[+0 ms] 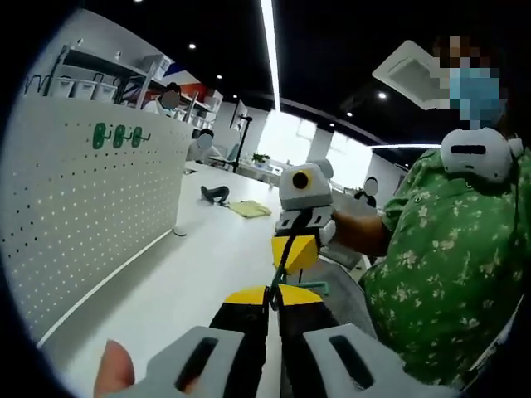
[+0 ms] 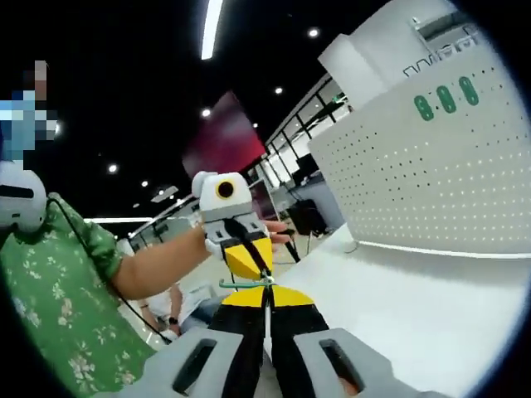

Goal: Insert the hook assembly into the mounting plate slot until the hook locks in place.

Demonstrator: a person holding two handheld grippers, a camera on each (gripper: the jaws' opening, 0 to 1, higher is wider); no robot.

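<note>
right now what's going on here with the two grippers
A person in a green floral shirt holds both tongs tip to tip above a white table. The left tongs and right tongs are both shut on a thin green hook held between them. The white pegboard stands to the side with three green pieces near its top; the hook is not in it yet.

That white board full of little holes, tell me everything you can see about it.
The pegboard is a white panel, metal or plastic by its look, dotted with even rows of small holes. It stands upright on the white table, along the table's edge. Three green oval hooks sit in a row near its top. Nothing else touches it; both grippers are held away from it, meeting tip to tip over a thin green piece.
</note>
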